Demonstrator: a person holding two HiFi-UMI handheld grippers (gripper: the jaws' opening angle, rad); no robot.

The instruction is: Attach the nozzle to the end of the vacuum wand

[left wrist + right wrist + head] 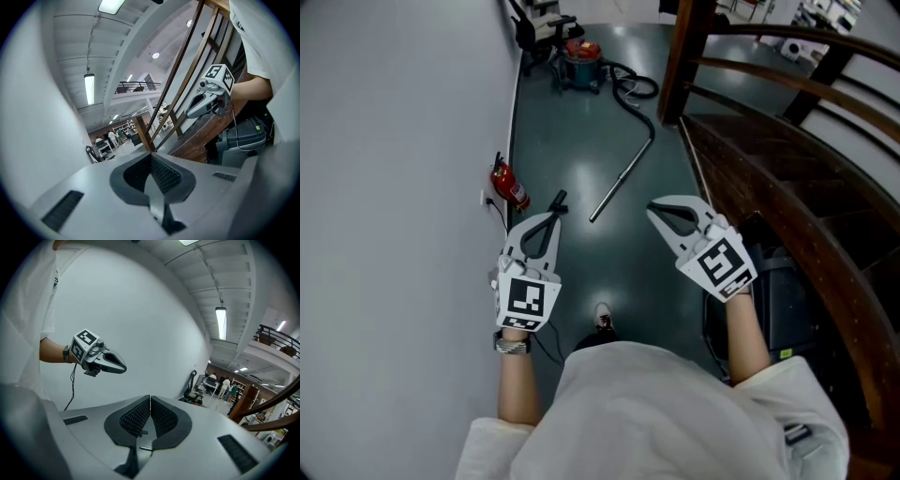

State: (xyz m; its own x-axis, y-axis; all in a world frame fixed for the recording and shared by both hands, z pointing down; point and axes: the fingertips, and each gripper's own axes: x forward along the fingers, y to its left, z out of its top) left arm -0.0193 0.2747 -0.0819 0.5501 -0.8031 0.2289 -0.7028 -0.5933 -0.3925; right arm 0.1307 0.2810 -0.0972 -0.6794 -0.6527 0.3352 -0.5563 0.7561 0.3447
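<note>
Entry: vacuum wand (622,178), lying flat on the floor (581,150) well ahead of both grippers, its far end joining a hose (633,89) running to the canister vacuum (581,61). A small black piece (558,200) just beyond the left gripper (553,217) is possibly the nozzle, though it is too small to tell. Left gripper and right gripper (654,212): fingers pressing together on nothing, apparently because neither part is within reach, with both forearms reaching forward side by side and tipping slightly downward.

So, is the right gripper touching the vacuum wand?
Apart. The head view shows bare floor between the right gripper and the vacuum wand; its jaws are shut on nothing.
</note>
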